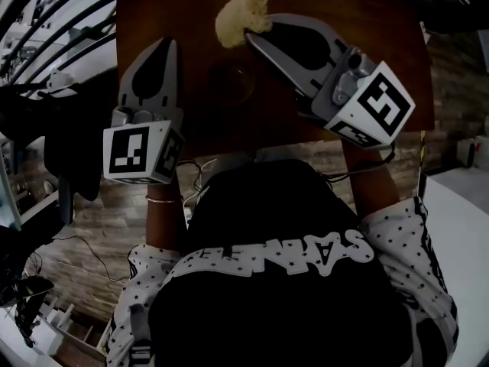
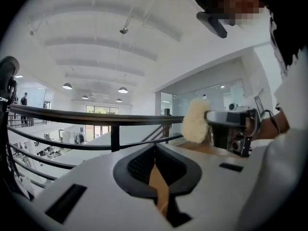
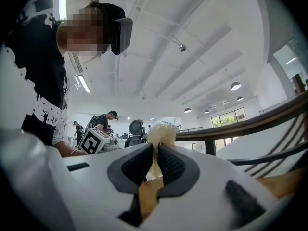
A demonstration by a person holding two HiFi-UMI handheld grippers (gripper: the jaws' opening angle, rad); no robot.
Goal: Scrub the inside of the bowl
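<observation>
Person: a dark top (image 1: 283,228) fills the bottom of the head view, with a forearm reaching out on each side.
Left gripper (image 1: 163,44): on the left, closer to the body. Its jaws are pressed together with nothing between them. Its own view shows only brown tabletop through the slot behind the pads.
Right gripper (image 1: 256,35): it reaches further out on the right, with its jaws clamped on the scrub pad.
Bowl (image 1: 231,82): a dim, glassy round shape standing on the table between the two grippers. It is near the left jaw tips and closer to the body than the pad. Neither gripper appears to touch it.
Scrub pad (image 1: 241,17): pale and fuzzy, sticking out past the right jaw tips. It sits beyond the bowl's far rim, not inside the bowl.
Table (image 1: 168,6): a dark brown top that carries the bowl.
Railing (image 2: 96,115): a dark rail past the table edge, with a bright hall behind it.
Step in hand: scrubbing looks not to be under way, since the pad is gripped and ready but clear of the bowl.
Next move: the pad probably has to come back and down into the bowl. The left gripper would likely need to open and steady the rim so the bowl does not slide.
Count: two grippers, two marker cubes (image 1: 141,153), one scrub pad, one bowl, one table.
</observation>
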